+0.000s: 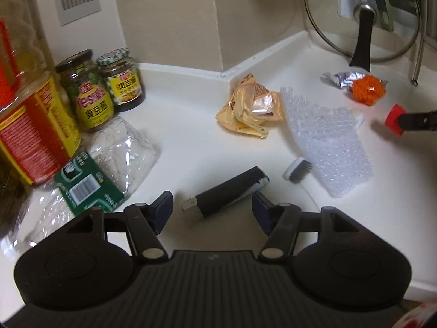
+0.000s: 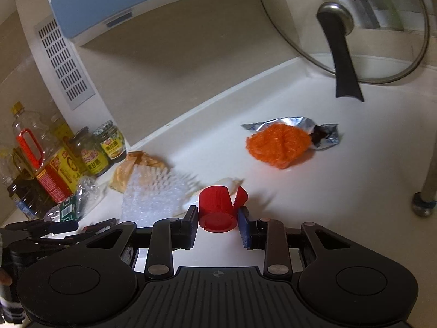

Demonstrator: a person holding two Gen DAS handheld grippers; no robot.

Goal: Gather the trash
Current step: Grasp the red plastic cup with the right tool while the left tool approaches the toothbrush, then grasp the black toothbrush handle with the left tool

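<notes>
Here, a white countertop (image 1: 191, 142) is running into a beige-walled corner, where a glass pot lid (image 2: 355, 27) is leaning upright beyond both grippers. The right gripper (image 2: 217, 220) is clamping a red flip-top cap (image 2: 215, 209) between its pads, while ahead of its jaws an orange mesh ball (image 2: 278, 145) is sitting against a crumpled foil wrapper (image 2: 322, 134). The left gripper (image 1: 211, 209) is hanging with its jaws apart and gripping nothing, a dark squeezed tube (image 1: 226, 194) lying on the counter in the gap just ahead of them. Farther ahead, a yellow snack wrapper (image 1: 251, 106) and a sheet of bubble wrap (image 1: 325, 142) are resting, the sheet partly hiding a toothbrush (image 1: 297, 168). Left of those jaws, two sauce jars (image 1: 106, 84) are holding dark paste, an oil bottle (image 1: 30, 114) is being cut off by the frame edge, and a clear bag with a green label (image 1: 90, 186) is blurring.
</notes>
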